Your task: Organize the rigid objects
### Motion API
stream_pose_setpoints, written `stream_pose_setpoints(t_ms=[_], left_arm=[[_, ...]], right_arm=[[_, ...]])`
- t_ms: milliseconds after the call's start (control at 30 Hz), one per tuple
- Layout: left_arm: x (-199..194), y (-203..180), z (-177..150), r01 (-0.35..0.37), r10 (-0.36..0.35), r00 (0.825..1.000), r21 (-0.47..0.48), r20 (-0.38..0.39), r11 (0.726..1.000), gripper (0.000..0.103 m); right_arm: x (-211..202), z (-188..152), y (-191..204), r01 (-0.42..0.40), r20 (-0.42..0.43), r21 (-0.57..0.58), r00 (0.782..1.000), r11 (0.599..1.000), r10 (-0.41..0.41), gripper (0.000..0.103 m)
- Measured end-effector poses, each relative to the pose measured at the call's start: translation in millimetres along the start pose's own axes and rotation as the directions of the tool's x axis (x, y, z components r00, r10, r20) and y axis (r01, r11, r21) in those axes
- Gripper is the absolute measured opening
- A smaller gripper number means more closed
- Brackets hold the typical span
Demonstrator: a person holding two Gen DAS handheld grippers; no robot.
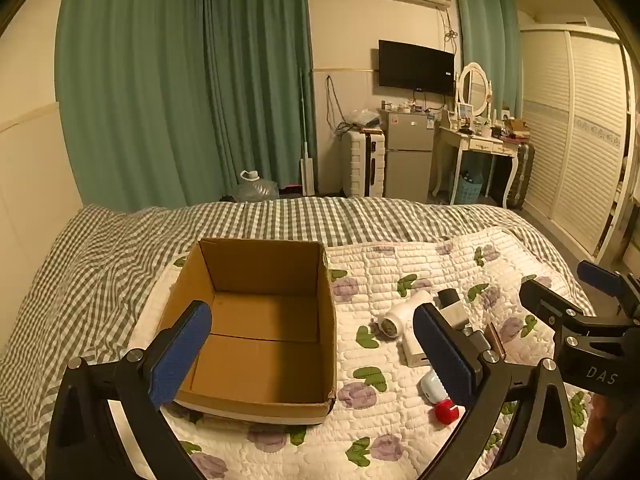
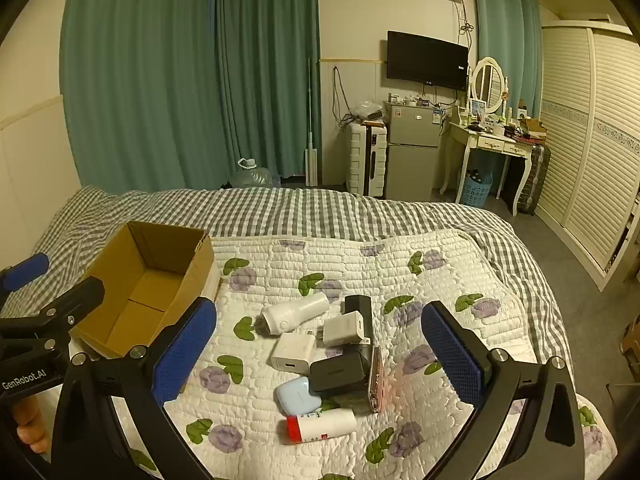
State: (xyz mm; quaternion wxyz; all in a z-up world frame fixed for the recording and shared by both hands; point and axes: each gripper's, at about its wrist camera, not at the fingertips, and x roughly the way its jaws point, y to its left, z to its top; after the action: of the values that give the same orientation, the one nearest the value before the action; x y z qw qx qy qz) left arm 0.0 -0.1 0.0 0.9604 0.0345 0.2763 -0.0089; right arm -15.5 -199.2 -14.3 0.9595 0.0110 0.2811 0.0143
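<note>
The gadgets (image 2: 332, 356) lie heaped on the quilt (image 2: 400, 264), right of the cardboard box (image 1: 256, 320), which holds nothing. My right gripper (image 2: 316, 356) hangs above them, jaws spread; my left gripper (image 1: 312, 354) is spread over the box. Only the right view shows the white tube with the red cap (image 2: 322, 424) whole. Green curtains (image 2: 160, 80) hang behind the bed (image 1: 120, 248). "GenRobot.AI" marks my left gripper.

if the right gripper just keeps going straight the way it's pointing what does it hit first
Most likely the pile of small items on the quilt: the right gripper, jaws open, points at the white charger and the black adapter beside it. Depth is unclear, so which one comes first is uncertain.
</note>
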Motion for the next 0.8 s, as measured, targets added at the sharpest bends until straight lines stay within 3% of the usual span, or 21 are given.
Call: stream_pose_setpoints(t_ms=[800], left_arm=[[1.6, 0.1, -2.9, 0.006, -0.006, 1.0, -0.007, -0.009, 1.0, 0.103]], right_arm=[[1.3, 0.2, 3.6, 0.001, -0.004, -0.001, 1.0, 1.0, -0.001, 0.103]])
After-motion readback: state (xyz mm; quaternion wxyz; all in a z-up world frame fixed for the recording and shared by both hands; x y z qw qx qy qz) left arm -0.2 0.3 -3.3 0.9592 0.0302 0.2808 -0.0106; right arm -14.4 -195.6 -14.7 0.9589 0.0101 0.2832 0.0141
